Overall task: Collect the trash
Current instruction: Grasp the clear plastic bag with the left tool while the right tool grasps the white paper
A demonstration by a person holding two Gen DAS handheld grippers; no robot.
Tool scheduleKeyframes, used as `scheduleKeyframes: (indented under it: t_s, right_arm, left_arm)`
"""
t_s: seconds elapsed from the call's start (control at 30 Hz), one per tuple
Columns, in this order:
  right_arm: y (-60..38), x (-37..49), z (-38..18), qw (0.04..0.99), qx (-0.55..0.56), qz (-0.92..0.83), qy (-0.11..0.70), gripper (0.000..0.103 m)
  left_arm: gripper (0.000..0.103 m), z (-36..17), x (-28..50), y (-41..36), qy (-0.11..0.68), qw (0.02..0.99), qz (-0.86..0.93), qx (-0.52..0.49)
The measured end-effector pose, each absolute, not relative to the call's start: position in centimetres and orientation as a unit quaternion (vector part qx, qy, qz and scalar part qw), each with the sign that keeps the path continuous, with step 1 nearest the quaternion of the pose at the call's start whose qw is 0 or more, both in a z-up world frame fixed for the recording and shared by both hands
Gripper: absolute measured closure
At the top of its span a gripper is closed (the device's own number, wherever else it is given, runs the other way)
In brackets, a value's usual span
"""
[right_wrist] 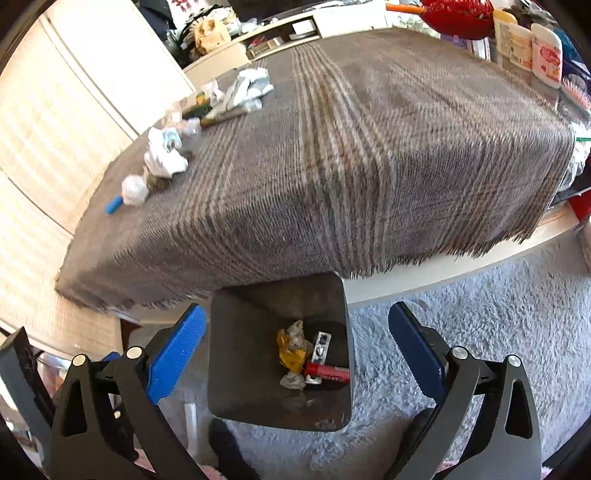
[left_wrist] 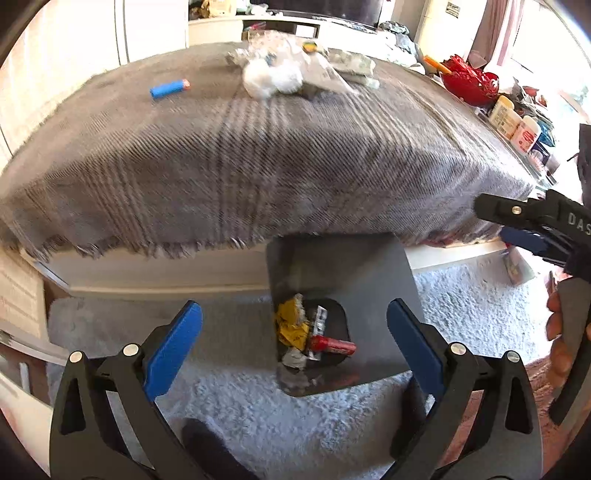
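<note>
I am in a lived-in home, probably a living room or bedroom: a fringed grey plaid blanket (left_wrist: 236,155) covers the worktop, shaggy pale carpet (right_wrist: 480,332) lies underfoot, lotion bottles (right_wrist: 532,44) and a red bowl (left_wrist: 469,83) crowd one edge, white cupboard doors (right_wrist: 92,85) stand behind.

Both views are lit brightly by daylight. Glare is seen at the window (left_wrist: 535,33), blown out white. Strong fisheye bending and dark vignette are seen at edges. Motion blur is noted on the blanket (left_wrist: 240,155); bin (right_wrist: 280,350) interior is shadowed.
</note>
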State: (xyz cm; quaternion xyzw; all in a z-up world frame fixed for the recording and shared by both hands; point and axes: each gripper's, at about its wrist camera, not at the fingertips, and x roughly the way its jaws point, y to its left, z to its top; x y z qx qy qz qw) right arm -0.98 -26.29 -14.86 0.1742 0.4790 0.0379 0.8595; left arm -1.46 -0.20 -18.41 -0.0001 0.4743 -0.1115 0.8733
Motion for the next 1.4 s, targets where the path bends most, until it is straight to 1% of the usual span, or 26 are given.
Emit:
scheduleKeyframes:
  t_s: [0.23,0.43,0.7,0.77,0.83,0.87,0.9,0.93,0.97,1.03,1.1,1.2,1.37,1.4]
  right_arm:
    - [-25.5,1.3,-11.9,0.872,0.147,0.046,0.465,0.003]
    - [-24.3,4.4,-9.1,0.887,0.105,0.049,0.446,0.003]
    - [-23.2,9.0,-7.4,0.896,0.087,0.051,0.433,0.003]
    - [-22.9,10.3,-7.3,0.897,0.091,0.053,0.428,0.003]
    - [-22.4,11.2,-7.6,0.897,0.101,0.064,0.426,0.004]
    - [-22.1,11.7,-7.9,0.895,0.110,0.077,0.426,0.005]
    - [-21.6,12.1,-8.2,0.891,0.116,0.091,0.429,0.013]
    - [-21.3,12.4,-8.5,0.887,0.120,0.104,0.433,0.028]
    - [-20.7,12.8,-9.0,0.880,0.125,0.122,0.441,0.035]
    - [-19.7,13.5,-9.9,0.868,0.130,0.149,0.456,0.058]
    - [-18.6,14.0,-10.6,0.860,0.126,0.168,0.465,0.068]
    - [-17.4,14.4,-11.1,0.856,0.119,0.180,0.469,0.071]
    - [-16.1,15.3,-11.8,0.850,0.116,0.186,0.479,0.074]
    - [-15.9,15.7,-12.0,0.848,0.115,0.186,0.482,0.075]
  left_arm:
    - [0.008,-14.7,0.9,2.8,0.454,0.886,-0.085,-0.024]
    - [0.008,-11.8,3.7,3.1,0.431,0.899,-0.081,0.005]
    - [0.009,-10.0,8.0,2.9,0.403,0.910,-0.102,0.009]
    - [0.011,-10.0,9.2,2.6,0.398,0.911,-0.110,0.006]
    - [0.018,-10.1,10.3,2.1,0.397,0.910,-0.121,0.006]
    - [0.020,-10.2,10.9,1.8,0.399,0.908,-0.127,0.007]
    - [0.026,-10.3,11.2,1.6,0.400,0.907,-0.130,0.009]
    - [0.031,-10.6,11.7,1.3,0.402,0.905,-0.135,0.010]
    - [0.033,-10.8,12.1,1.1,0.405,0.904,-0.138,0.010]
    - [0.040,-11.4,12.8,0.8,0.409,0.901,-0.144,0.010]
    - [0.044,-12.0,13.3,0.6,0.415,0.898,-0.148,0.012]
    - [0.048,-12.7,13.9,0.7,0.420,0.895,-0.152,0.012]
    - [0.056,-13.1,14.9,1.3,0.423,0.892,-0.161,-0.006]
    - [0.059,-13.2,15.1,1.3,0.424,0.891,-0.163,-0.006]
